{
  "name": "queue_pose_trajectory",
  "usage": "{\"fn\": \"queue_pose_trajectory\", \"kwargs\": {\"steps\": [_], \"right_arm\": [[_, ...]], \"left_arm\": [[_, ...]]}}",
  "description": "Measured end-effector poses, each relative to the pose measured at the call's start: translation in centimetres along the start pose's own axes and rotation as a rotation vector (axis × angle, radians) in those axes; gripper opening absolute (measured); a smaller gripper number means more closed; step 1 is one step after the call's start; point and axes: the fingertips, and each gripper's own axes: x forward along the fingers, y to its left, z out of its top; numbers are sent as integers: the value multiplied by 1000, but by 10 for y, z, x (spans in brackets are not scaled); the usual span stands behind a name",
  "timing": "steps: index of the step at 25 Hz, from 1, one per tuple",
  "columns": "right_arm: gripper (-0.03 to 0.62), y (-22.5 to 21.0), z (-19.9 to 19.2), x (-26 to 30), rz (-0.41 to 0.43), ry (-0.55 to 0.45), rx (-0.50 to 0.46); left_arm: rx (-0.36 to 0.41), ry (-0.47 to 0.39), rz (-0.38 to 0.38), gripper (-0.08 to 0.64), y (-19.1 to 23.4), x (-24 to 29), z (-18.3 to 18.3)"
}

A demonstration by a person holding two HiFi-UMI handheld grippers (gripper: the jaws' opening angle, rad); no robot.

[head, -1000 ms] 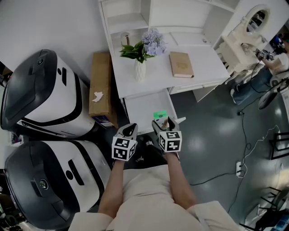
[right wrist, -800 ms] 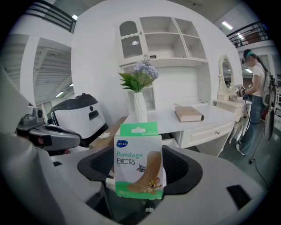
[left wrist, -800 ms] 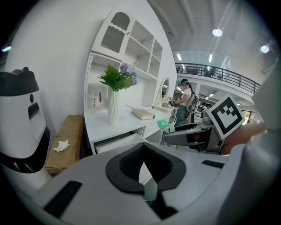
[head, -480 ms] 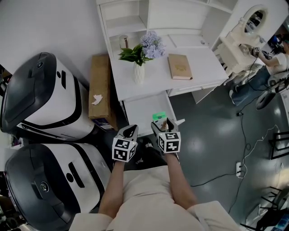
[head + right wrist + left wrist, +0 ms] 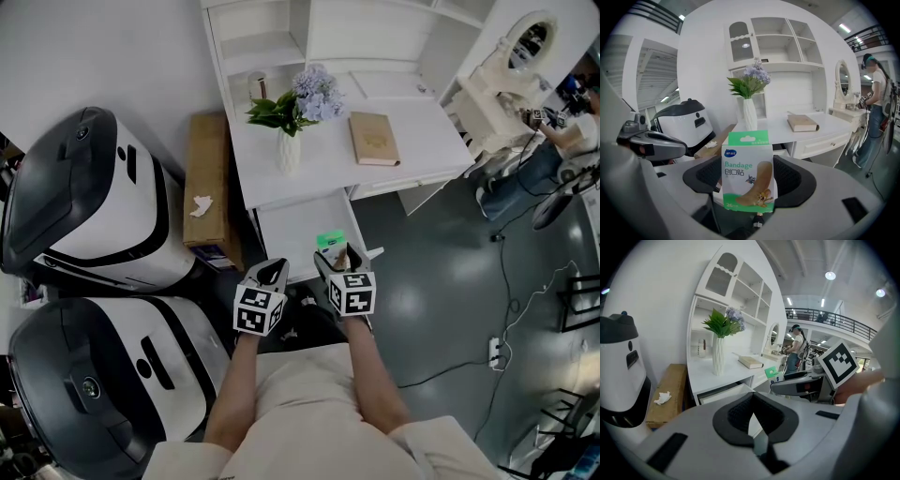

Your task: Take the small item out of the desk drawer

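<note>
Bandage pack (image 5: pixel 747 171) stands upright at frame centre, pinched low between the jaws of the right gripper (image 5: pixel 336 255), over the open drawer (image 5: pixel 292 230), apparently lifted clear. Left gripper (image 5: pixel 273 273) hangs alongside, jaws together and empty, probably unneeded.

**Materials and finishes.** The bandage packet (image 5: pixel 747 171) was thin printed card, smooth with a slight sheen. The pads (image 5: pixel 791 174) of the right gripper (image 5: pixel 749 185) were black, finely textured and matt, set in a smooth matt grey plastic shell. The desk (image 5: pixel 412 141) looked white-painted, smooth and satin. The vase (image 5: pixel 289 150) was white and ribbed, and the book (image 5: pixel 373 137) had a tan matt cover. The cardboard box (image 5: pixel 208 178) was brown and dull. The floor (image 5: pixel 441 281) was dark grey and polished, mirroring lights. The machines (image 5: pixel 84 187) had glossy white-and-black plastic shells.
</note>
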Motion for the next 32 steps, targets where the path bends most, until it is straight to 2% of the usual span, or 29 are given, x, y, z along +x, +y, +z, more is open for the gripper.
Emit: {"fn": "queue_pose_trajectory", "kwargs": {"steps": [13,32], "right_arm": [[360,5,0,4,5,7,-6],[360,-2,7,10,-13,-13,-3]], "left_arm": [[-24,5,4,17,8,0,-4],[-19,-2,21,17,16,5,0]]}}
